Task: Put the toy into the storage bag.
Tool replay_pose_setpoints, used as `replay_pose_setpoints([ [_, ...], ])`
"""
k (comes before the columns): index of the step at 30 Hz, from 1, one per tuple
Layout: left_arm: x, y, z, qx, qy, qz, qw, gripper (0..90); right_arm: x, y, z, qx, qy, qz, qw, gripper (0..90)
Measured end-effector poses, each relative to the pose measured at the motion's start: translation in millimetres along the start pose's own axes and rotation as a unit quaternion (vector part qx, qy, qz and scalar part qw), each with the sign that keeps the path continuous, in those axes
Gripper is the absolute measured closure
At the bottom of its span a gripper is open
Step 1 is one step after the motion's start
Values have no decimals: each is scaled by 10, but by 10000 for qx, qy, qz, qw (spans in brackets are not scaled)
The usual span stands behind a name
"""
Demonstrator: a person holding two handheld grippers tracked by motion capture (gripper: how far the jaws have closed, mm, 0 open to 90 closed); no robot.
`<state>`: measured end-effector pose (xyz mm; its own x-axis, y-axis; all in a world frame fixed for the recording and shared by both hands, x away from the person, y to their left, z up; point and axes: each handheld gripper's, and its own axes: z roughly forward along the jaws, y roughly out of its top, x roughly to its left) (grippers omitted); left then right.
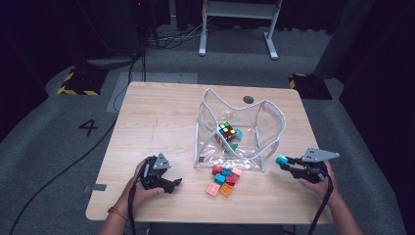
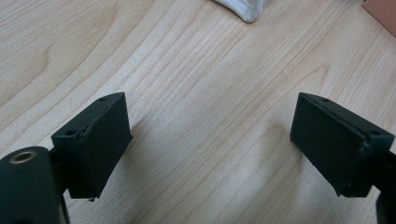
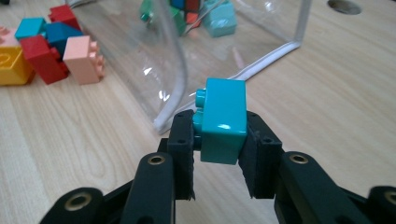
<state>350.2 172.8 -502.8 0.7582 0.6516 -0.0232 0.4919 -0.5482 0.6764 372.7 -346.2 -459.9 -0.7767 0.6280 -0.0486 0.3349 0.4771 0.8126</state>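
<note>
High view looks down over the table point(image 1: 161, 112); gripper views sit close above its wood (both catch the clear bag point(image 3: 140, 51)).

In the right gripper view the teal brick's point(image 3: 223, 119) lower sides are covered by the jaws clamping it, and the puzzle cube point(image 3: 186, 4) inside the clear bag point(image 3: 140, 51) is cut off by the top edge. In the left gripper view an orange-brown thing point(image 2: 384, 11) is clipped at the corner, too little to identify
</note>
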Motion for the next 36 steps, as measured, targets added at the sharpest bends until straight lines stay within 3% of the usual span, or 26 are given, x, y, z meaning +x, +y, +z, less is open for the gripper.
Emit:
replay_pose_setpoints([
  [10,0,1,-1,4,-1,5,10000,122,-269,351,-183,-422,-313,54,9986,682],
  [21,2,1,-3,10,5,15,10000,122,-481,845,-320,-535,-575,-170,9968,682],
  [28,1,1,-2,10,0,11,10000,122,-479,1165,-383,-665,-564,-249,9959,682],
  [33,0,1,-1,6,-1,5,10000,122,-420,1407,-386,-848,-264,-442,9951,683],
  [36,0,1,-2,4,6,8,10000,122,-328,1531,-324,-717,-207,-625,9953,683],
])
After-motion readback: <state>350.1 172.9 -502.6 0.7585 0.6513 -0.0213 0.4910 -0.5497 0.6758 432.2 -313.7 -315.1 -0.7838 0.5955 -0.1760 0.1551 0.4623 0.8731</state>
